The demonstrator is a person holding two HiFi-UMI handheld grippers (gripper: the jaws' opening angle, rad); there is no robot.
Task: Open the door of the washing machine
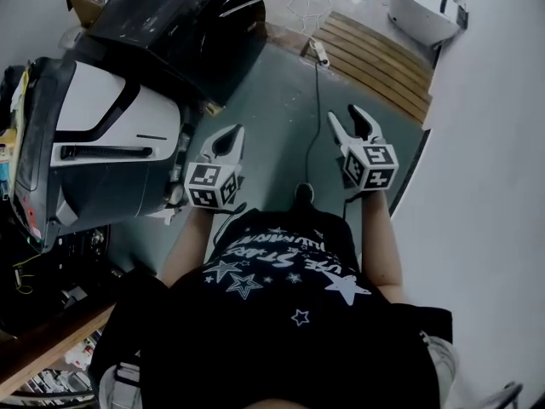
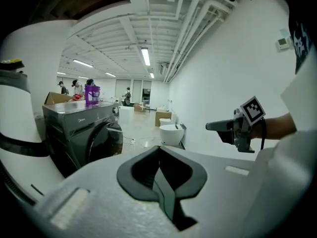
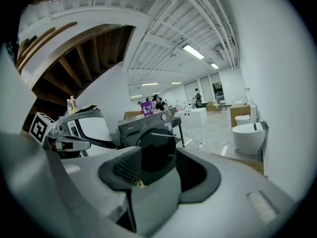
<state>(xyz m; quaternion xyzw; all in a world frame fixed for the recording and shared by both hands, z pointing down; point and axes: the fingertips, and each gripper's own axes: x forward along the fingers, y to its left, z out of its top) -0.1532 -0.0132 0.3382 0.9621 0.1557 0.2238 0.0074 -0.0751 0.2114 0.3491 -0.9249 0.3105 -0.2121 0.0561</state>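
Hovering well short of washing machine [image 3: 148, 128]: left gripper [image 1: 234, 135] jaws pressed together, right gripper [image 1: 347, 119] spread wide, nothing held

A large open test hall or lab: dark grey front-loading washing machine [image 2: 86, 133], white ceramic toilets [image 2: 172, 133] standing loose, exposed ceiling pipes [image 2: 190, 33], long strip lights [image 2: 145, 56].

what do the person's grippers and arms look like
The left gripper and right gripper both have pale grey, tapered bodies with dark inner pads. Each carries a cube with black-and-white square markers. The person wears a black short-sleeved T-shirt printed with white stars and lettering. The forearms are uncovered.
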